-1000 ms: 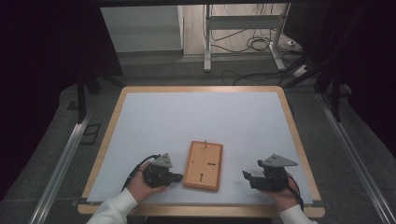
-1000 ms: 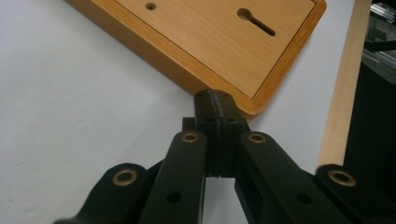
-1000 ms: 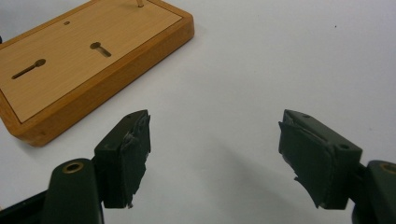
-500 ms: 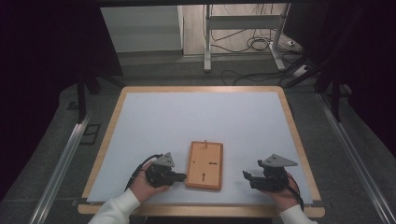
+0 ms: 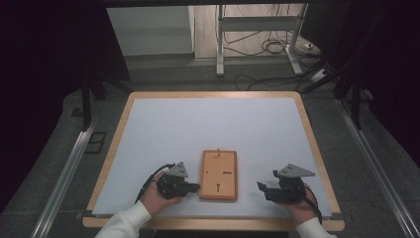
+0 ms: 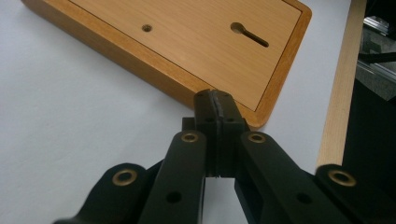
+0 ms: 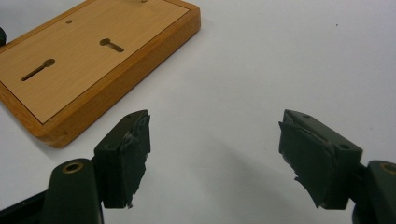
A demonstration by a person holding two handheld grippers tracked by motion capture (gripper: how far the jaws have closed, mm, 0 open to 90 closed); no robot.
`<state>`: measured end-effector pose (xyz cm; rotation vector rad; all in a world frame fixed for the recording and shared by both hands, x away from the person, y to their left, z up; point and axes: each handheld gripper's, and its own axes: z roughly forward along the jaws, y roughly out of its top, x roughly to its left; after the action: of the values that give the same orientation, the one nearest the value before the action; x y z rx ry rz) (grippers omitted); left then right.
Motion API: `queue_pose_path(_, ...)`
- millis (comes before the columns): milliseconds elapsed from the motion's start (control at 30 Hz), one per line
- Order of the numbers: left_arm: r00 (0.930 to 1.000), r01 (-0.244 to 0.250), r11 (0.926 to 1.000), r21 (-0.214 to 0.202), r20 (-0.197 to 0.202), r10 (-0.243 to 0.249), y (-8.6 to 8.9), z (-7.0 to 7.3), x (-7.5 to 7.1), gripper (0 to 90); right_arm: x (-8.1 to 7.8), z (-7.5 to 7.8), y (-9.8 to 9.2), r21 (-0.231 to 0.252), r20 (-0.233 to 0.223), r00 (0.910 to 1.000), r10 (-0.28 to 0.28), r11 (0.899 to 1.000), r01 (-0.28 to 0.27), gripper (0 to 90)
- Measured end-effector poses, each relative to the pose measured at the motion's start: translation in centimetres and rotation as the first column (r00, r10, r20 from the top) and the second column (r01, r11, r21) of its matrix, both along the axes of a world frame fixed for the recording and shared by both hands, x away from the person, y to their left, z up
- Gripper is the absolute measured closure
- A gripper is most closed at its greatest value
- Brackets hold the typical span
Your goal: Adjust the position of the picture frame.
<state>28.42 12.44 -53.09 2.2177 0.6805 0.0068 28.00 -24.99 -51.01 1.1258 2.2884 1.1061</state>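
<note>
High view: a wooden board [image 5: 219, 174] is seen on the tabletop [image 5: 213, 129], flanked by the clenched left tool [image 5: 190, 187] and released right tool [image 5: 262, 187].

Black tongs [image 5: 194, 188] with brass rivets [image 6: 189, 137], grey three-cornered top plates [image 5: 295, 171], black cables [image 5: 147, 183] — white sleeves [image 5: 121, 223].
</note>
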Motion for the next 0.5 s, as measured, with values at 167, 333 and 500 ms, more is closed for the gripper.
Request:
queue_pose_path(167, 0.9999, 0.005, 1.0000, 0.004, 0.009, -0.005, -0.5, 0.0, -0.1, 90.0, 0.0, 0.0, 0.0, -0.001, -0.002, 1.0000, 0.002, 1.000, -0.002, 25.1)
queue_pose_path(333, 0.9999, 0.005, 1.0000, 0.009, 0.014, -0.005, -0.4, 0.0, 0.0, 90.0, -0.1, 0.1, -0.2, 0.003, 0.005, 1.0000, -0.004, 1.000, 0.004, 24.8)
queue_pose_path(500, 0.9985, -0.040, 0.9991, -0.015, 0.036, 0.041, 0.6, 0.3, 0.4, 90.0, -0.1, 0.2, -0.4, 0.009, 0.009, 0.9999, -0.008, 1.000, 0.008, 24.8)
